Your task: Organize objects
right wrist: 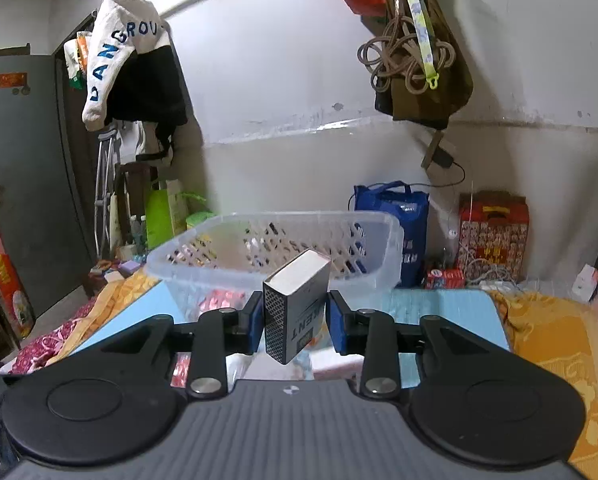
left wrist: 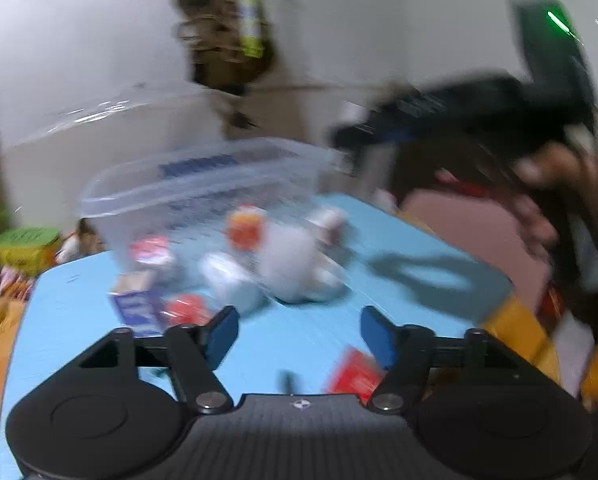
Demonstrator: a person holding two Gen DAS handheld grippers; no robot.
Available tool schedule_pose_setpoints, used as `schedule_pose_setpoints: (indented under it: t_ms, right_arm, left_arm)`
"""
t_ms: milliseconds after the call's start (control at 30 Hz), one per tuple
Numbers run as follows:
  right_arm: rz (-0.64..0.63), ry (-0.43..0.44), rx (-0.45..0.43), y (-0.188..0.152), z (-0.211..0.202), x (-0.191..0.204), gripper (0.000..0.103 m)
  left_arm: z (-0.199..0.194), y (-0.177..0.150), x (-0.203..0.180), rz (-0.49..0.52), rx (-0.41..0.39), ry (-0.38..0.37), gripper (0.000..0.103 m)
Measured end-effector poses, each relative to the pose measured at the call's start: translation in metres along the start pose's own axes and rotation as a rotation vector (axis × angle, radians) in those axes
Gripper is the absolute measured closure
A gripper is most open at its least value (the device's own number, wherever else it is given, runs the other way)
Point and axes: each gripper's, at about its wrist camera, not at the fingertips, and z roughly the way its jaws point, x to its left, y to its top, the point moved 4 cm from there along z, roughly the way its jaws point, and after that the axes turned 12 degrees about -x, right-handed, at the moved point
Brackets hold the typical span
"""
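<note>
My right gripper (right wrist: pixel 295 314) is shut on a grey and silver box (right wrist: pixel 297 304), held tilted above the blue table (right wrist: pixel 451 304), just in front of the clear plastic basket (right wrist: pixel 283 240). My left gripper (left wrist: pixel 297 330) is open and empty above the blue table (left wrist: pixel 299 344). In the blurred left wrist view the basket (left wrist: pixel 203 184) stands ahead. Small items lie before it: a white bundle (left wrist: pixel 291 260), a blue and white carton (left wrist: pixel 133 304), a red round item (left wrist: pixel 187 308) and a red packet (left wrist: pixel 355 372). The other gripper and hand (left wrist: pixel 499 120) are at the upper right.
Orange cloth (right wrist: pixel 555 336) covers the surface around the table. A blue bag (right wrist: pixel 399 216) and a red patterned box (right wrist: pixel 493 228) stand behind by the wall. Bags and rope (right wrist: pixel 411 48) hang on the wall. A green-lidded tub (left wrist: pixel 27 244) sits at far left.
</note>
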Motion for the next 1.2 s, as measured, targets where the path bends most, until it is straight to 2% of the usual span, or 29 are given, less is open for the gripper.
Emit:
schedule_pose_setpoints:
  t_ms: [33, 67, 267, 333, 433, 467, 500, 533, 600, 633, 667, 767, 867, 900, 967, 1067, 1200]
  right_arm:
    - [0.003, 0.002, 0.004, -0.001, -0.002, 0.0, 0.077]
    - [0.009, 0.008, 0.009, -0.002, -0.003, 0.0, 0.083]
    - [0.018, 0.013, 0.018, -0.005, -0.005, -0.002, 0.083]
    - [0.011, 0.005, 0.046, -0.012, 0.003, -0.003, 0.085]
    - [0.002, 0.016, 0.098, -0.026, 0.01, -0.003, 0.086]
    - [0.001, 0.018, 0.103, -0.03, 0.009, -0.004, 0.086]
    - [0.008, 0.017, 0.105, -0.033, 0.006, -0.005, 0.085]
    - [0.016, 0.013, 0.116, -0.037, 0.002, -0.007, 0.083]
    - [0.043, 0.023, 0.148, -0.049, -0.008, -0.009, 0.067]
    - [0.05, 0.028, 0.167, -0.059, -0.015, -0.01, 0.049]
    - [0.043, 0.017, 0.179, -0.068, -0.022, -0.011, 0.04]
    - [0.02, -0.012, 0.198, -0.082, -0.042, -0.014, 0.04]
    - [0.052, -0.008, 0.164, -0.08, -0.06, -0.016, 0.031]
    - [0.043, -0.006, 0.166, -0.081, -0.061, -0.013, 0.031]
    - [0.007, 0.005, 0.189, -0.084, -0.06, -0.003, 0.031]
    - [-0.029, 0.025, 0.22, -0.09, -0.054, 0.009, 0.031]
    - [-0.071, 0.017, 0.259, -0.101, -0.048, 0.016, 0.033]
  left_arm:
    - [0.001, -0.004, -0.009, 0.028, 0.019, -0.011, 0.029]
    - [0.005, -0.008, -0.017, 0.051, 0.045, -0.021, 0.029]
    - [0.02, -0.02, -0.04, 0.073, 0.12, -0.049, 0.029]
    - [0.032, -0.027, -0.042, 0.082, 0.161, -0.037, 0.027]
    - [0.037, -0.028, -0.038, 0.034, 0.182, -0.05, 0.027]
    - [0.04, -0.028, -0.037, 0.04, 0.185, -0.03, 0.034]
    - [0.042, -0.031, -0.034, 0.045, 0.193, -0.013, 0.045]
    - [0.046, -0.033, -0.031, 0.037, 0.209, -0.009, 0.05]
    - [0.051, -0.036, -0.022, 0.002, 0.219, -0.011, 0.052]
    - [0.052, -0.036, -0.017, -0.001, 0.214, 0.014, 0.052]
    - [0.053, -0.036, -0.011, -0.002, 0.209, 0.039, 0.052]
    - [0.054, -0.038, 0.01, -0.058, 0.198, 0.079, 0.051]
    - [0.042, -0.034, 0.018, -0.087, 0.169, 0.082, 0.048]
    - [0.037, -0.033, 0.017, -0.088, 0.156, 0.074, 0.04]
    - [0.031, -0.029, 0.013, -0.056, 0.136, 0.079, 0.032]
    - [0.026, -0.026, 0.007, -0.006, 0.124, 0.095, 0.032]
    - [0.021, -0.02, 0.015, -0.011, 0.087, 0.125, 0.032]
